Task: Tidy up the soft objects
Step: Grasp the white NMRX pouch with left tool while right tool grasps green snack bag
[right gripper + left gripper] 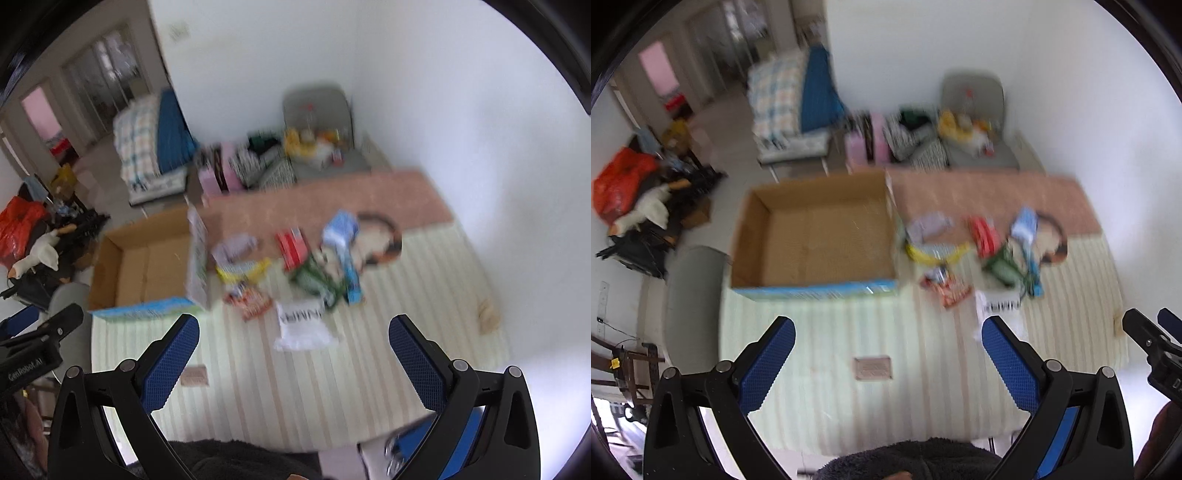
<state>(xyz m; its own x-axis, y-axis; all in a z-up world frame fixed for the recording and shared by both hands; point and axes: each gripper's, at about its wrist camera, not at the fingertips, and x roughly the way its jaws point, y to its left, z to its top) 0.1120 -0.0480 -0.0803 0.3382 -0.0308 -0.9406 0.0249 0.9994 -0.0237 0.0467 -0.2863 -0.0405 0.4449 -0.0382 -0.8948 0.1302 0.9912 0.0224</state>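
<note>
An open cardboard box (816, 236) (142, 266) lies on the left of a striped mat (886, 387) (295, 387), nothing inside it. To its right sit several soft packets: a yellow one (936, 253) (242, 269), a red one (984, 234) (293, 245), a green one (1001, 264) (314, 277), a blue one (1025, 229) (341, 229), an orange one (947, 286) (249, 299) and a white one (995, 306) (303, 326). My left gripper (888, 338) hovers open over the mat's near part. My right gripper (293, 334) is open too, nothing held.
A pink cloth (990, 192) (317, 195) covers the mat's far end. Beyond it are a grey chair (975, 110) (317, 110) piled with items and a folded quilt (783, 99). Clutter with a red bag (620, 181) lies at left. Both views are blurred.
</note>
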